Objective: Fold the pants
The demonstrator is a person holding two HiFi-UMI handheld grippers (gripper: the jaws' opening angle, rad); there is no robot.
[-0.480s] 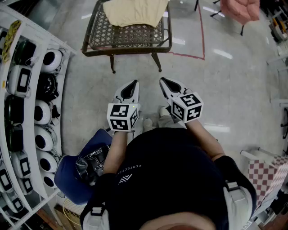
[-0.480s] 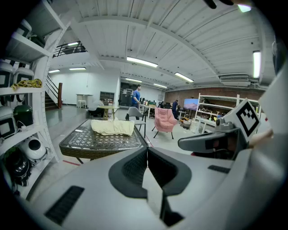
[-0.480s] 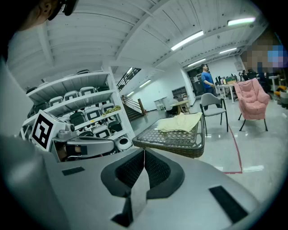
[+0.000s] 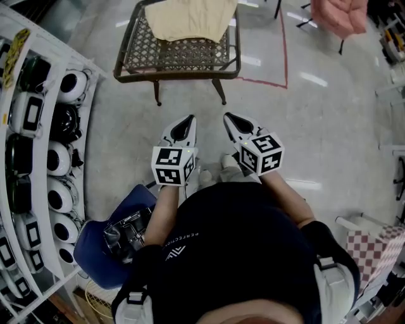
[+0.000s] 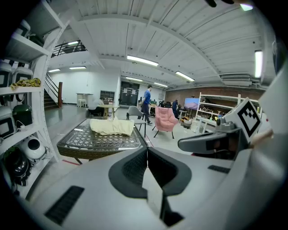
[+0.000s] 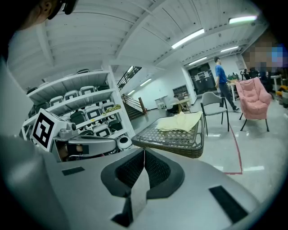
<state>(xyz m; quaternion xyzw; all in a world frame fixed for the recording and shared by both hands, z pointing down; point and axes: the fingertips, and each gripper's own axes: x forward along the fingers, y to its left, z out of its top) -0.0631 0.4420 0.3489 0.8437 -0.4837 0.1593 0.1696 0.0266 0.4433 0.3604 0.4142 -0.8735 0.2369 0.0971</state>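
Pale yellow pants (image 4: 190, 18) lie bunched on the far part of a wicker glass-topped table (image 4: 166, 60); they also show as pants (image 5: 112, 126) in the left gripper view and pants (image 6: 180, 121) in the right gripper view. Both grippers hang in front of the person's chest, well short of the table, side by side. The left gripper (image 4: 185, 121) is shut and empty, jaws pressed together (image 5: 147, 150). The right gripper (image 4: 229, 118) is shut too, nothing between its jaws (image 6: 144, 152).
White shelving (image 4: 38, 126) with rounded helmet-like devices runs along the left. A blue chair (image 4: 104, 247) with gear stands beside the person's left leg. A pink armchair (image 4: 338, 14) is far right, a checkered cloth (image 4: 373, 243) at right. Red tape (image 4: 285, 50) marks the floor.
Both grippers and the table have shifted very slightly in the head view; nothing was taken hold of or let go.
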